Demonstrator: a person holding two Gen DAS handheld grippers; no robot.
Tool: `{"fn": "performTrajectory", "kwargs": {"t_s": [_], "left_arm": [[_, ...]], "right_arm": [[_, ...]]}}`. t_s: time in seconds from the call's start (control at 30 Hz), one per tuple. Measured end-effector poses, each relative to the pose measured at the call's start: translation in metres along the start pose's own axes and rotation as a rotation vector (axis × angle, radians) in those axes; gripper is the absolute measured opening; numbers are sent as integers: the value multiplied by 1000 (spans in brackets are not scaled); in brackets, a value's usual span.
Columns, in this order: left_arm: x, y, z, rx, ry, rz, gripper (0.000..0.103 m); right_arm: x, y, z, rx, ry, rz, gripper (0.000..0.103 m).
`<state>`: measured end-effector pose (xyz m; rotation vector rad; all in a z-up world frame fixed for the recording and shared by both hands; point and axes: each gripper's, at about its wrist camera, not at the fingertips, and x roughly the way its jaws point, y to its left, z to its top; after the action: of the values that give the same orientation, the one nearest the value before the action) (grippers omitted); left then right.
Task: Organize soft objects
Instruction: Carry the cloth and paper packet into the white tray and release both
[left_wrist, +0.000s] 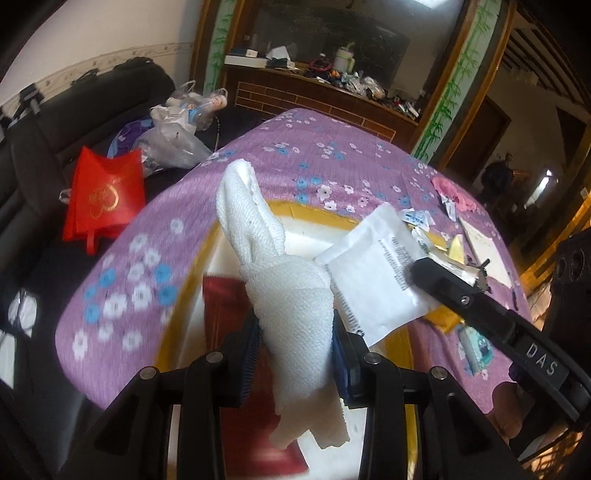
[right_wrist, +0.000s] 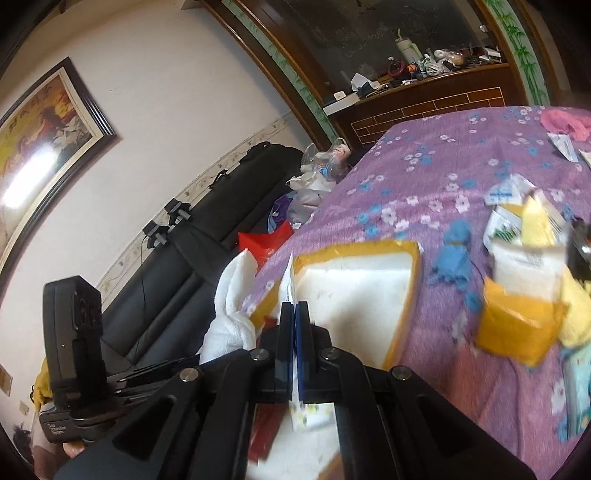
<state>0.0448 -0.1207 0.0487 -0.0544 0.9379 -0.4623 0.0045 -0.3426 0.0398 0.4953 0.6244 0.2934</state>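
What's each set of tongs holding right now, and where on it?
Left tongs: white cloth, pinched near its lower middle. Right tongs: shut on the edge of a white packet.

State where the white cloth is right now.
In the left wrist view, the white cloth is clamped in the left gripper, above the open box, with the white packet to its right.

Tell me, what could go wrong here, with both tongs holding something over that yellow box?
The white cloth is bunched between the left tongs, with a loose tail hanging below; it might snag on the rim of the yellow box or slip free. The right tongs pinch only the thin edge of a white packet, so it could slide out. Both loads sit close together and might knock each other.
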Motion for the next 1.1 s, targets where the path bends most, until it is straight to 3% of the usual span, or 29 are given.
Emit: {"fn": "performTrajectory", "kwargs": {"t_s": [0.17, 0.33, 0.4, 0.47, 0.53, 0.67, 0.9, 1.03, 1.1], "left_arm": [[27, 7, 20, 15, 32, 44, 38], [52, 11, 19, 0, 85, 68, 40], [58, 12, 17, -7, 100, 82, 44], [58, 12, 16, -18, 96, 90, 64], [55, 14, 15, -38, 76, 92, 72], [50, 19, 15, -74, 84, 92, 77], [19, 6, -2, -103, 24, 91, 79], [-2, -9, -17, -111, -35, 92, 91], [-8, -19, -24, -111, -43, 86, 91]], "right_arm": [[34, -8, 7, 15, 71, -38, 1], [51, -10, 1, -13, 137, -111, 3], [54, -9, -2, -28, 147, -124, 4], [55, -11, -5, -29, 154, -127, 4], [56, -14, -6, -19, 157, -121, 10], [44, -17, -6, -10, 123, -100, 51], [-2, -16, -14, -34, 69, -68, 64], [-34, -22, -32, -62, 55, -108, 66], [-45, -28, -41, -70, 54, -136, 66]]}}
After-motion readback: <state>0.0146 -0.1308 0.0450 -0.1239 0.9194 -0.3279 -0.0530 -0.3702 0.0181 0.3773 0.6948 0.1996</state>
